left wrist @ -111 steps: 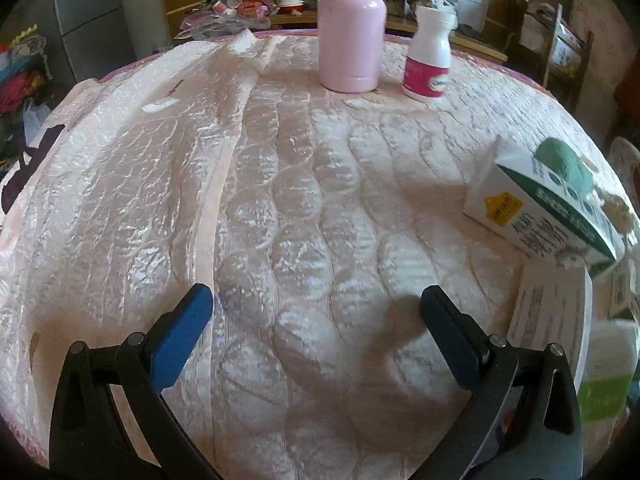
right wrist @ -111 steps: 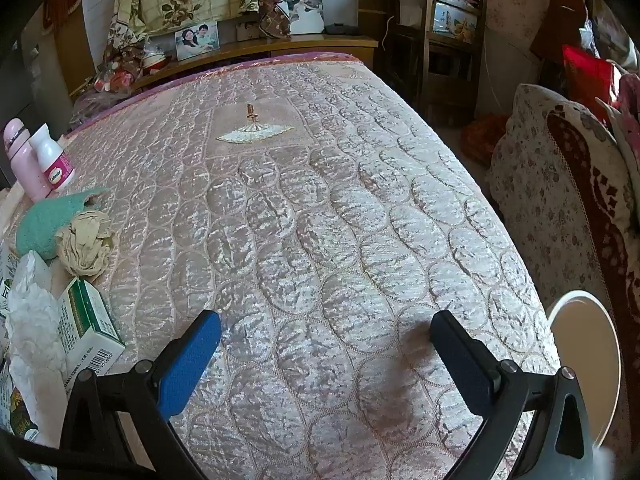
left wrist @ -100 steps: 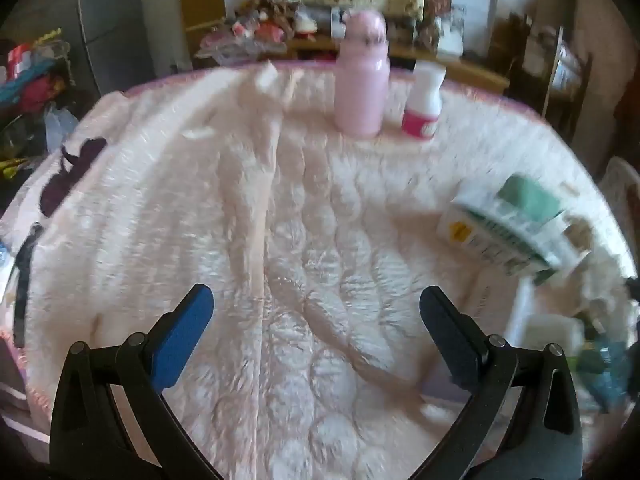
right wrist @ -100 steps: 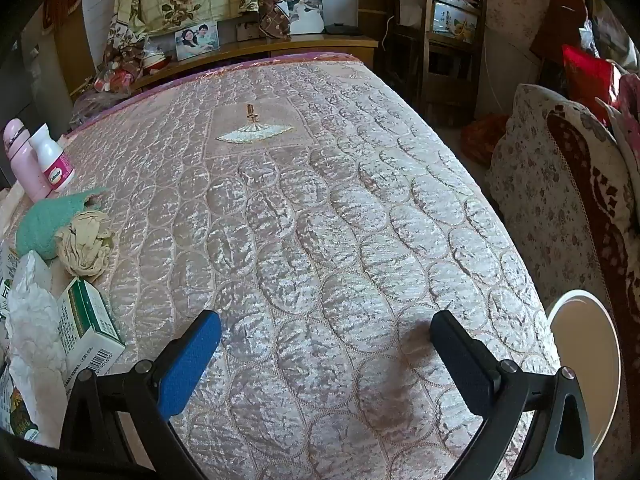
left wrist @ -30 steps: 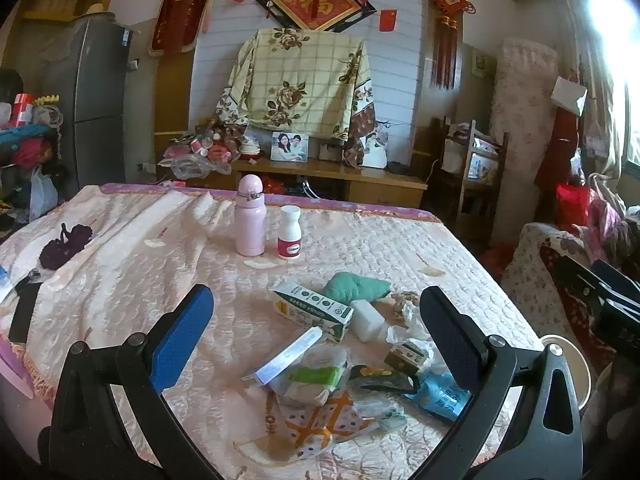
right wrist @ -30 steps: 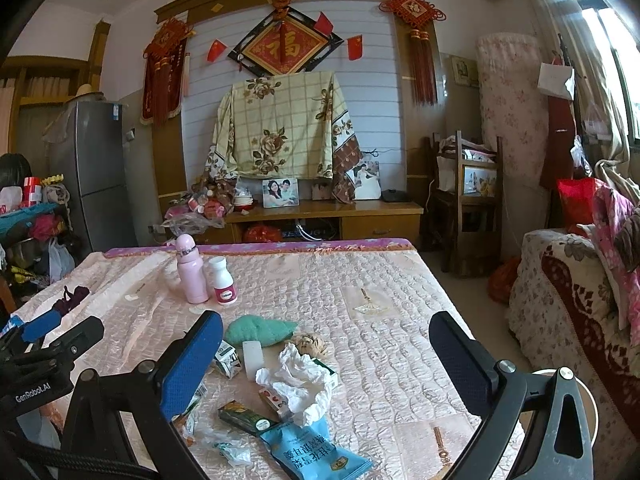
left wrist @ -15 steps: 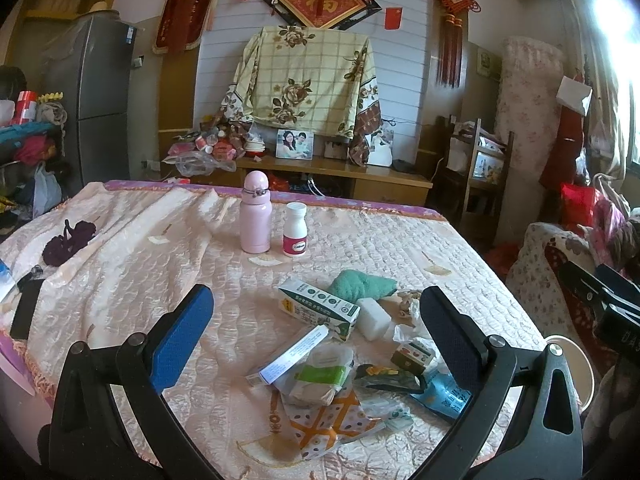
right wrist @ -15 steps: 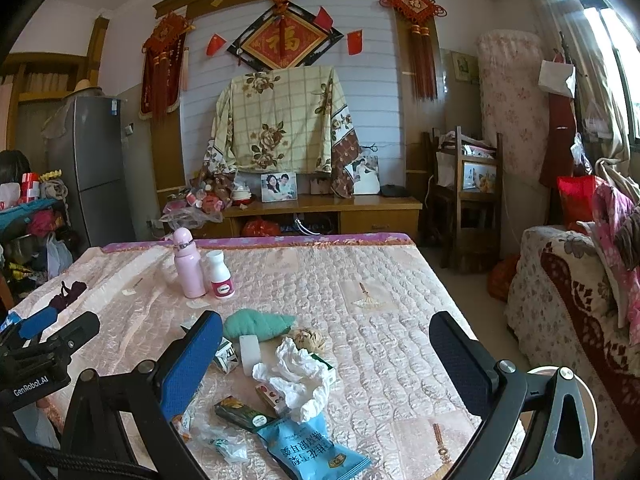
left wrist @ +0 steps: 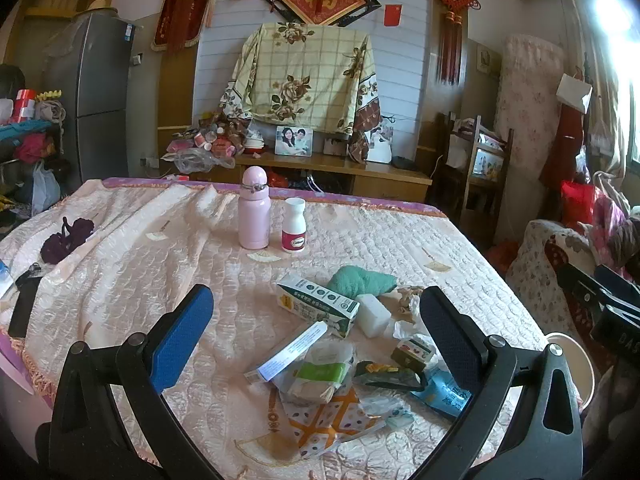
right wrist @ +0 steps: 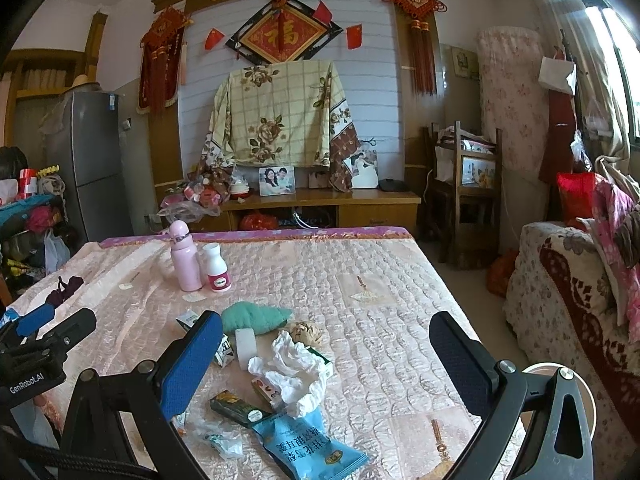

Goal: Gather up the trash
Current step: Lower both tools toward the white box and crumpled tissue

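We face a white panelled wall [right wrist: 288,128] hung with a red diamond-shaped plaque [right wrist: 282,36], small red flags and red knot tassels [right wrist: 416,0]. A floral checked cloth [right wrist: 276,120] drapes over something standing on a low wooden cabinet [right wrist: 320,204], where framed photos [right wrist: 277,181] stand. A grey refrigerator [right wrist: 94,160] stands at the left, a wooden shelf unit [right wrist: 466,184] at the right. Bright daylight pours through a window [right wrist: 616,40] on the right, above a sofa under a floral cover [right wrist: 568,280]. The floor [right wrist: 460,280] is pale.
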Available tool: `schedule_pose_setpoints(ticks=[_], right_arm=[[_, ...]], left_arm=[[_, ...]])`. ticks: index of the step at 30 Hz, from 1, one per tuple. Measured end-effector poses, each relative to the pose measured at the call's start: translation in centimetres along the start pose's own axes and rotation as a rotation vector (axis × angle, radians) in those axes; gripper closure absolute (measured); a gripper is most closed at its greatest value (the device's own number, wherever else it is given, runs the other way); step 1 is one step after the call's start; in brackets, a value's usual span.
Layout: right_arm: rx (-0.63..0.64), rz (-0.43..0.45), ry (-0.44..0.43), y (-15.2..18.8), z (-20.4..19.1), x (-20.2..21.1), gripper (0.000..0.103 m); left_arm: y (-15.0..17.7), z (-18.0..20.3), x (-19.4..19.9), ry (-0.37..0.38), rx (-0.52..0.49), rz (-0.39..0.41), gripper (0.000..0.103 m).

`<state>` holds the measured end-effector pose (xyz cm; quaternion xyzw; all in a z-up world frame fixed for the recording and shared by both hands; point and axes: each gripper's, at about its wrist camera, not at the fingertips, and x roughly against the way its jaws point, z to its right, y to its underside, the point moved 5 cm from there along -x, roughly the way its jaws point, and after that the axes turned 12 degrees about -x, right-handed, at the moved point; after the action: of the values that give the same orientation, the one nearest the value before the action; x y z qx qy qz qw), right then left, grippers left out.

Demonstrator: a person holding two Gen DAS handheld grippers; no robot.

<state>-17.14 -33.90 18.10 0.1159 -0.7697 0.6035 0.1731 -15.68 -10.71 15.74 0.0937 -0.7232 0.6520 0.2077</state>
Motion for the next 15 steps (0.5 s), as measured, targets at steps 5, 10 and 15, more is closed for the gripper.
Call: schedule_pose_setpoints(ticks=[5,10,15], right_arm=[[0.005,-0.003,0.005,0.05,0.11,-0.23,0.001],[0.004,-0.008,0.010,0.19,0.49,-0.51,0.001],[0.002,-0.013,0.016,0.20,0.55,-0.82,0.001]], left_arm=[[0.24,-0.06,-0.20,-0.001,0.002,-0.003,0.001],[0.64,-0.08,-0.48,-0.001,0.003,-0.015,0.001],[0.80,-0.20,-0.65,-0.001,0.005,-0.025,0.001]])
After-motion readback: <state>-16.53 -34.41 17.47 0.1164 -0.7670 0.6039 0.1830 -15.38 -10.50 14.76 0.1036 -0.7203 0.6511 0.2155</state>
